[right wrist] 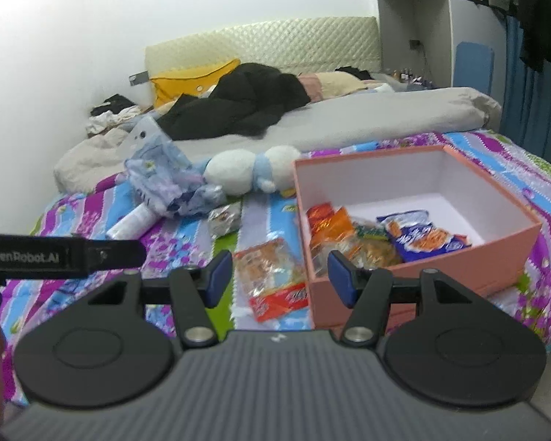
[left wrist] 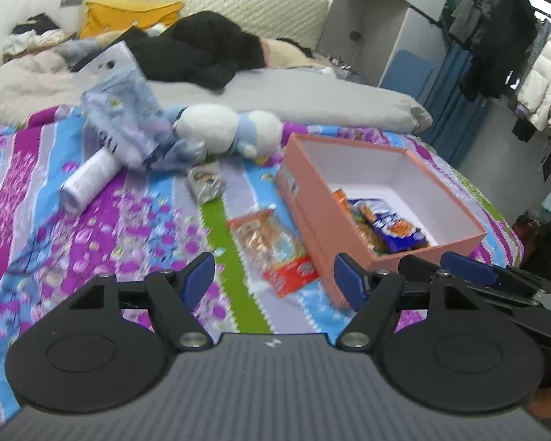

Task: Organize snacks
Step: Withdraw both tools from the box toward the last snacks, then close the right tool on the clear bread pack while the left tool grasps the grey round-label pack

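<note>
The right gripper [right wrist: 279, 275] hangs over the bed's near edge, jaws apart and empty. Beyond its fingers an orange snack packet [right wrist: 272, 279] lies on the striped blanket [right wrist: 187, 235], just beside the pink box [right wrist: 422, 272], which holds several snack packets [right wrist: 418, 235]. A white plush toy [right wrist: 253, 171] lies behind.

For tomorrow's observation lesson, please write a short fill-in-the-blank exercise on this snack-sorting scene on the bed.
1. The open box holding several snack packets is ____ on the outside.
2. The orange-and-clear snack bag lies on the bedspread, ____ the box.
3. Both the left hand-held gripper and the right hand-held gripper hold ____.
4. The white plush toy wears a ____ scarf.

Missing words: pink; outside; nothing; blue
</note>
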Tool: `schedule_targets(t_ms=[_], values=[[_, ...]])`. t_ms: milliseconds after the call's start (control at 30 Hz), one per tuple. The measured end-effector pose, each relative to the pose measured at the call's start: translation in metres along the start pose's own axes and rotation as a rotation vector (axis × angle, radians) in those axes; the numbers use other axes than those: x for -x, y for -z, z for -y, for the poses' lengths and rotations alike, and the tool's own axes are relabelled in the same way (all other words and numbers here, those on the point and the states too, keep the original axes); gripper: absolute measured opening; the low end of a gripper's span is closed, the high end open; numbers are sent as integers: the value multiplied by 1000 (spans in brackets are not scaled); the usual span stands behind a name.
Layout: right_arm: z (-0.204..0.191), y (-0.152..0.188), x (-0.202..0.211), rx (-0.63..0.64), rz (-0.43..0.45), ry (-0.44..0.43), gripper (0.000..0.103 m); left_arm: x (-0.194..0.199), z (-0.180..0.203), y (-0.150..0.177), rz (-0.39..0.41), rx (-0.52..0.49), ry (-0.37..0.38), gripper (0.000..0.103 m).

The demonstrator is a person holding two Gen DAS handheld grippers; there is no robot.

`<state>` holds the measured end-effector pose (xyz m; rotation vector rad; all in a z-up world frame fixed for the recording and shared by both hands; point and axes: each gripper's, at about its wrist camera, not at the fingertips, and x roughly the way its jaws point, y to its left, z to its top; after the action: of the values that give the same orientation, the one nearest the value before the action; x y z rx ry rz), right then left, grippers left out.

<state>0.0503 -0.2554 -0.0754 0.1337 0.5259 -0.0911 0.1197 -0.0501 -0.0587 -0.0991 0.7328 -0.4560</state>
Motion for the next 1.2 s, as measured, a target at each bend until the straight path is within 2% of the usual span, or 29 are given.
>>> schedule_targets(t_ms=[233,433,567,800,933,1200], values=[[-12,31,0,12,-26,10,60,2,-24,27,-27,43,-29,76],[-24,50,-14,22,-80,6,60,-15,-48,36,-65,79,-35,76],[-34,59,-29,47,-104,2,60,-33,-63,37,-80,106,-38,83],[-45,66,-65,102,-139,-2,60,-82,-90,33,-120,134,-48,84],[-51,65,-92,139,-138,13,59,-117,-100,24,-133,140,-31,88],[-61,64,-155,206,-168,34,59,-194,-116,-10,-159,100,-37,91]])
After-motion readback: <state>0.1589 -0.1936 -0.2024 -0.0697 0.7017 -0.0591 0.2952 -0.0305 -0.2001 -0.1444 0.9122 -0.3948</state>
